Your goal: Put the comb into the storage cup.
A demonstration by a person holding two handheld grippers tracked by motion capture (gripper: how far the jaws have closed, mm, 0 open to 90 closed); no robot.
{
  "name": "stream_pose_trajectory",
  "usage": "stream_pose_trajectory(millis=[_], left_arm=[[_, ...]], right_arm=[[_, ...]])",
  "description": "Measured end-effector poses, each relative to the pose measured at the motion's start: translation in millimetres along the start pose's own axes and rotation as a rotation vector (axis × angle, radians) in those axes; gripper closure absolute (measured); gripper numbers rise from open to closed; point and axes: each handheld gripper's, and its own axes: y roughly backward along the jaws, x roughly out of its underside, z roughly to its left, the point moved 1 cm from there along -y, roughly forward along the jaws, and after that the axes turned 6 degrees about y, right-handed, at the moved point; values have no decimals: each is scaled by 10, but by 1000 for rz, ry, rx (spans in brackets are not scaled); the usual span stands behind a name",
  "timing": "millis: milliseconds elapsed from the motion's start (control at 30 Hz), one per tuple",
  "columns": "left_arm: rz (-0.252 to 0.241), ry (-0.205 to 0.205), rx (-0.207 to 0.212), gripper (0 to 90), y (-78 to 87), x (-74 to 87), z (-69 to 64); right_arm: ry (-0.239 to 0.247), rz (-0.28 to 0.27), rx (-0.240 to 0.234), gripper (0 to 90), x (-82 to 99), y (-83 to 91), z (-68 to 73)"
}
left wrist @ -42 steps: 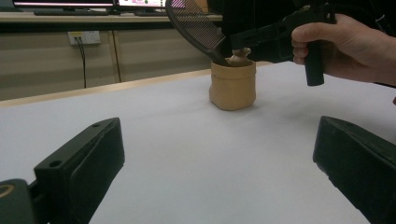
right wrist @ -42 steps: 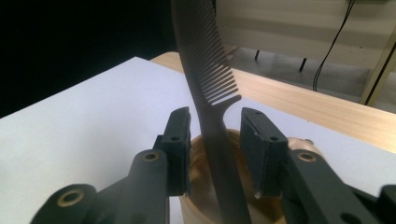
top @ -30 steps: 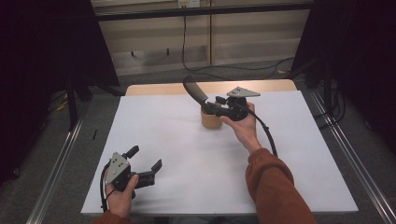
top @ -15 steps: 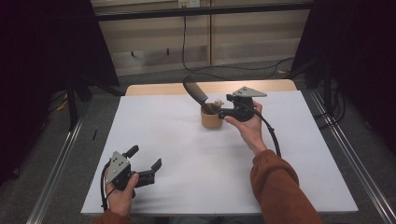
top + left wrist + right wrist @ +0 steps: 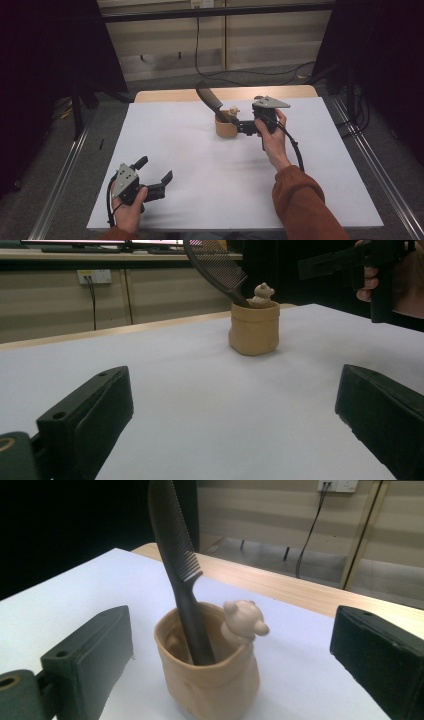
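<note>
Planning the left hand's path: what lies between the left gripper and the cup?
Nothing: bare white table between left gripper and cup, per its own view.

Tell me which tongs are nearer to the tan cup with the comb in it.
The right tongs: they sit right beside the tan cup, jaws open toward it. The left tongs rest open near the table's front left edge, far from the cup.

The holder cup (image 5: 226, 127) is positioned on the table (image 5: 200, 150) at 12 o'clock from centre. The comb (image 5: 209, 97) is stood in it, tilted toward 10 o'clock. The bear figurine (image 5: 233, 110) is located at the cup's 2 o'clock rim. The right gripper (image 5: 240, 124) is placed at 3 o'clock of the cup, the left gripper (image 5: 155, 172) at 7 o'clock.
</note>
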Motion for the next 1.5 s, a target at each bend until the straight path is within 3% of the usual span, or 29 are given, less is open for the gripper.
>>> stream_pose_trajectory(millis=[133,400,833,1500], left_arm=[[0,-6,2,21,-1,-2,-12],[0,-10,-4,22,7,-2,-16],[-9,-4,-4,22,18,-2,-28],[-12,-2,-9,22,34,-2,-22]], right_arm=[[23,-23,22,29,27,66,-15],[22,-48,47,23,93,203,-18],[83,-95,95,0,169,484,-4],[71,-111,87,0,363,729,68]])
